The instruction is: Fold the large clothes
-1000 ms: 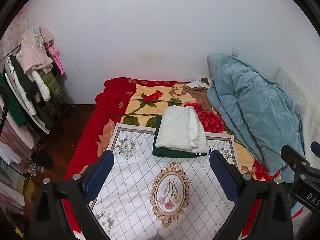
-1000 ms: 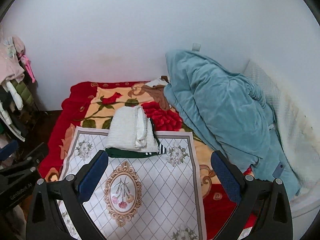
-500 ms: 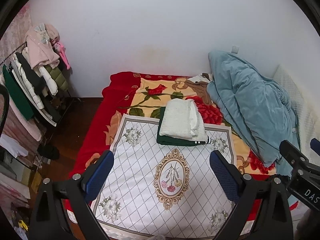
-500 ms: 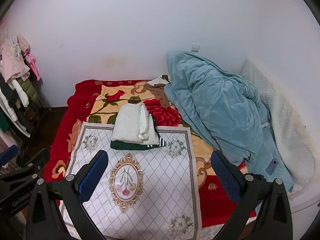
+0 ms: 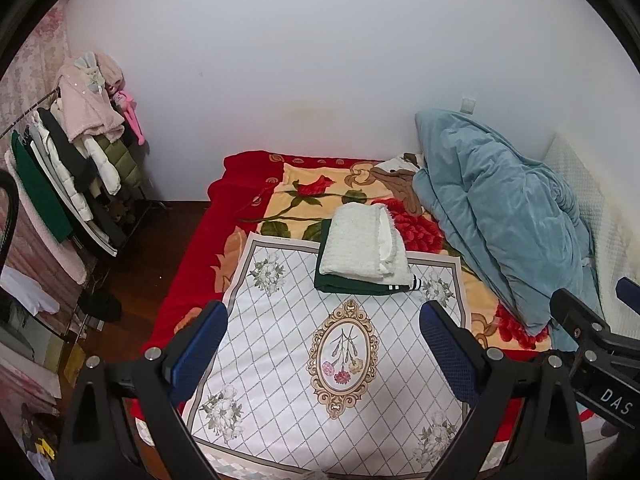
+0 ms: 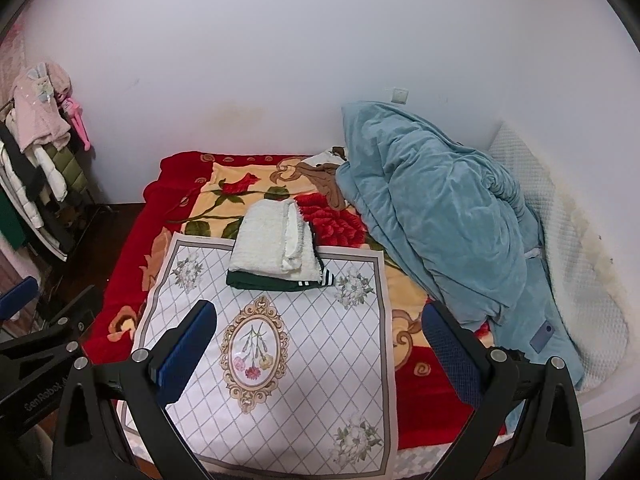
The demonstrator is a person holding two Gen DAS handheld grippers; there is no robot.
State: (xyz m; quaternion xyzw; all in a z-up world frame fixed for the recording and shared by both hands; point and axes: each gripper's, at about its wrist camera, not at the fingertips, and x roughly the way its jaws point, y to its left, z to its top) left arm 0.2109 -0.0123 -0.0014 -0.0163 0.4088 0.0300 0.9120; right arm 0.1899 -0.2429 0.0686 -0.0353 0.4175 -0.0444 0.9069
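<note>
A folded white knit garment point(image 5: 362, 246) point(image 6: 270, 248) lies on top of a folded dark green garment point(image 5: 352, 285) point(image 6: 272, 282) at the far edge of a white patterned cloth point(image 5: 320, 360) point(image 6: 280, 360) spread on the bed. My left gripper point(image 5: 322, 350) is open and empty, held above the near part of the cloth. My right gripper point(image 6: 318, 346) is open and empty too, well short of the stack.
A rumpled teal duvet point(image 5: 500, 220) point(image 6: 432, 208) lies along the right of the bed on a red floral blanket point(image 5: 304, 196). A clothes rack point(image 5: 68, 168) stands at the left by the dark floor. A white wall is behind.
Both grippers have pulled back and up from the bed. The folded stack looks smaller and farther, and more of the cloth and floor shows. Both stay open.
</note>
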